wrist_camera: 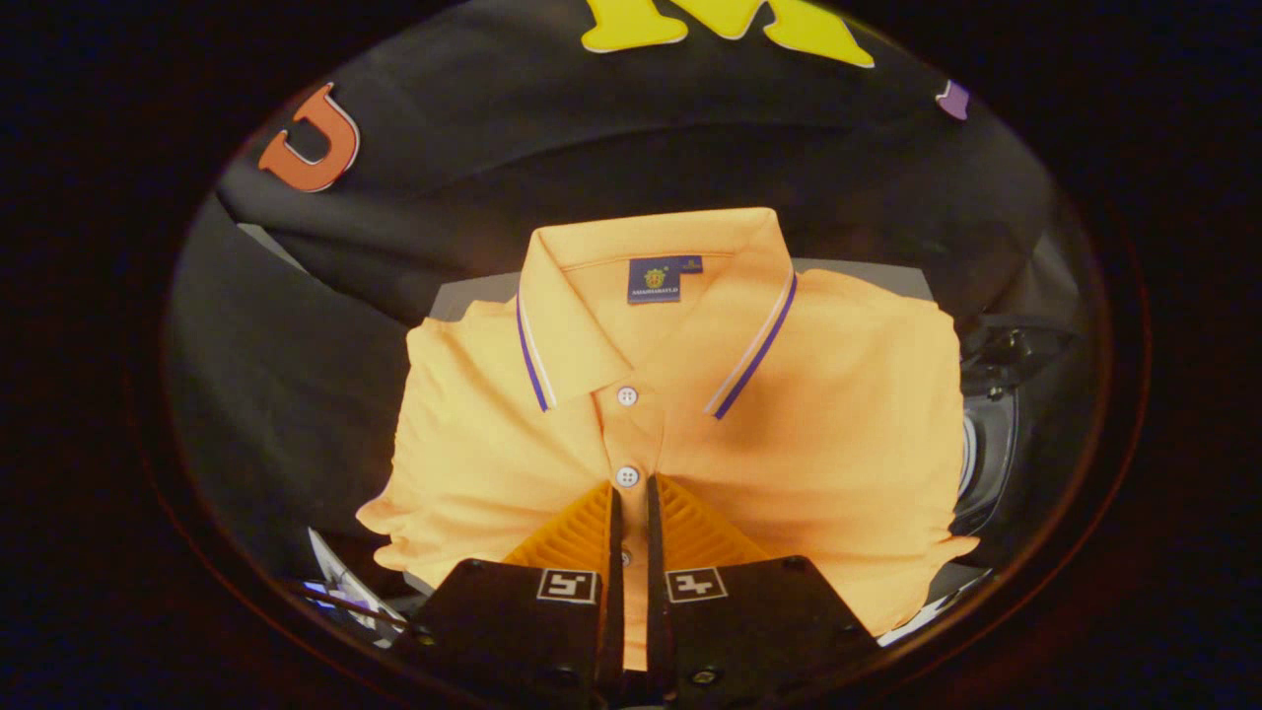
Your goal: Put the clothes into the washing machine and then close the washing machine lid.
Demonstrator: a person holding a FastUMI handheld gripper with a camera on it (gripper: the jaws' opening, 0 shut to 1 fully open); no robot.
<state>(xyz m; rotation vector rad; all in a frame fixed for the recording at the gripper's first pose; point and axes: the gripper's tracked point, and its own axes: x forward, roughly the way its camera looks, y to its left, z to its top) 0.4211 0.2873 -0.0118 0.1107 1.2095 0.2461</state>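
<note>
- Your gripper (631,493) sits nearest, fingers drawn almost together with only a thin slit between them, over the button placket of the polo shirt (789,394).
- Fabric shows through that slit, so the fingers look pinched on a fold of the placket. I can't confirm both pads are pressing; treat the grip as unverified.
- Centre-front is a sensible pick point: the placket is doubled cloth, so it should bunch and hold better than a single layer.
- Shirt lies folded and face up on a grey surface (463,296), collar (651,296) on the far side from you, two buttons visible just ahead of the fingertips.
- Nothing is lifted yet, so the task is at the first pick.
- To the right of the shirt, just beside its sleeve edge, there's a dark rounded unit with a pale rim (986,454). Probably the washing machine, but I can't tell if the lid is up.
- Beyond everything hangs the booth wall (592,158).
- Risk: the folded shirt will unfurl when raised, so expect trailing hem.
</note>
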